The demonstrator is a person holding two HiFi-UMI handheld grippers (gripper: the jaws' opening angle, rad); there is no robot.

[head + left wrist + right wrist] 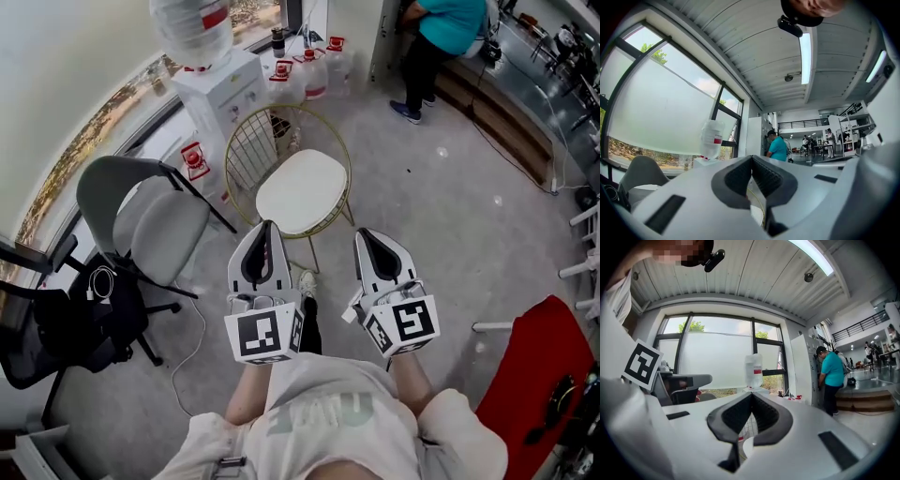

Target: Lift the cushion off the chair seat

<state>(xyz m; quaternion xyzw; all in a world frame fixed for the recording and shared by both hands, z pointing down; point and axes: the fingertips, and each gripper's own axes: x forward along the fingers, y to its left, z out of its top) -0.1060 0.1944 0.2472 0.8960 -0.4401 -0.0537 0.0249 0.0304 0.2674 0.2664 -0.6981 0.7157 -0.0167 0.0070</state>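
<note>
- Cushion (pixel 302 191): white, lying flat on the seat of the gold wire chair (pixel 242 142), just ahead of both grippers.
- Left gripper (pixel 266 227): jaws pressed together, holding nothing, apart from the cushion.
- Right gripper (pixel 367 234): jaws pressed together, holding nothing, beside the left gripper.

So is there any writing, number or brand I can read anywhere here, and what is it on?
Nothing here reads clearly enough to quote.
Too faint: the shirt print, pale letters.
Too small: the red label on the water bottle.
Too small: the red labels on the floor jugs.
No words: the marker cubes carry only black-and-white square patterns.
</note>
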